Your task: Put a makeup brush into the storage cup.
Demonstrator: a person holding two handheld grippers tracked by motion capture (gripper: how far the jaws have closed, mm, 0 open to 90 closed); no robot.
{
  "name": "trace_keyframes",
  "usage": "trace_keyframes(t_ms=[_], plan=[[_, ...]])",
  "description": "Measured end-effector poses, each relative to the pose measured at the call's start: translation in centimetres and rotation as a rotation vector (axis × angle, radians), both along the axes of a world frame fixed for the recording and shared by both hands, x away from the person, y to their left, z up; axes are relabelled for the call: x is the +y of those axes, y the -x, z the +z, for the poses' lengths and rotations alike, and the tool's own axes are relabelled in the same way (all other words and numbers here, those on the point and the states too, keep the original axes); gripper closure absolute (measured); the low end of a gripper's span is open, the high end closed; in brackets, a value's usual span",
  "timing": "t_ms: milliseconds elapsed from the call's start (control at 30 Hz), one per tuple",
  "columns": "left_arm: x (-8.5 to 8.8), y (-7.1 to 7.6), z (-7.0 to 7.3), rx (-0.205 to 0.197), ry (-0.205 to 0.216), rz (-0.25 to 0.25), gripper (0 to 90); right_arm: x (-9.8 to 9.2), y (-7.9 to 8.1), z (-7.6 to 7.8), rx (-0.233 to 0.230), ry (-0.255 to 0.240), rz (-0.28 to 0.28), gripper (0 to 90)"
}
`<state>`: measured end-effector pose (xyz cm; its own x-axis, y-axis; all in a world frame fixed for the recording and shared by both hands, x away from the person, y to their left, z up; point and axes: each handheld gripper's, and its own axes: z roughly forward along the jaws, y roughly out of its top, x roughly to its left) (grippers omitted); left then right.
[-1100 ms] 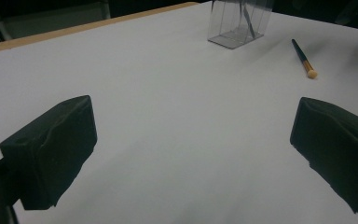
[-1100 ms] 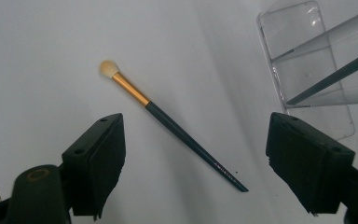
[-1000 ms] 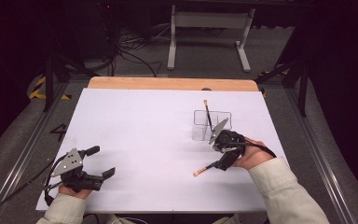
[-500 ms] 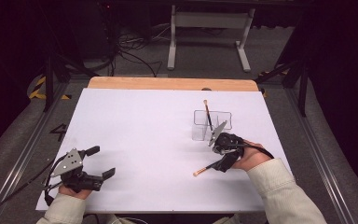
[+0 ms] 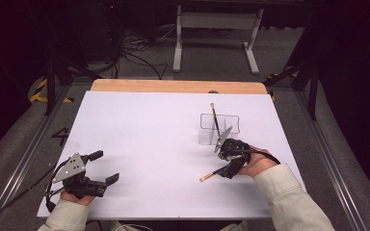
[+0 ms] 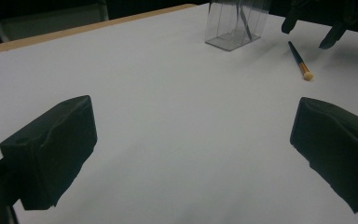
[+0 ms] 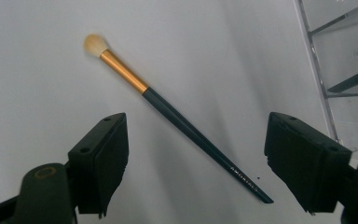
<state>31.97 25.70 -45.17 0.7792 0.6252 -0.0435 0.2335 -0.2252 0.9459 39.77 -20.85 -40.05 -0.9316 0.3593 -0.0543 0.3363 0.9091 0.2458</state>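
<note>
Brush (image 7: 168,105): slim dark handle, gold band, pale tuft; laid flat on the white surface (image 5: 149,144), beside the clear holder (image 5: 219,129).
Right gripper (image 7: 196,163): jaws held apart astride the handle, untouched.
Left gripper (image 6: 191,154): jaws spread, nothing between.

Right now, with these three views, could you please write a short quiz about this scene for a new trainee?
1. True or false: the right gripper already clamps the makeup brush lying on the table.
2. What stands inside the clear organizer?
3. Which gripper is nearer the lying brush: A left, B right?

Key: 1 false, its jaws are open with the brush between them, untouched. 2 another brush. 3 B.
</note>
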Motion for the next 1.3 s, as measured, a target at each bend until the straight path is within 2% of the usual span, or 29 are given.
trace_keyframes(t_ms=[567, 1300], plan=[[0.1, 0.0, 0.0, -0.003, 0.0, -0.002, 1.2, 0.4, -0.2, -1.0, 0.011, 0.035, 0.015, 25.0], [0.0, 0.0, 0.0, -0.004, -0.002, -0.002, 1.2, 0.3, -0.3, -1.9, 0.035, 0.057, 0.012, 31.1]])
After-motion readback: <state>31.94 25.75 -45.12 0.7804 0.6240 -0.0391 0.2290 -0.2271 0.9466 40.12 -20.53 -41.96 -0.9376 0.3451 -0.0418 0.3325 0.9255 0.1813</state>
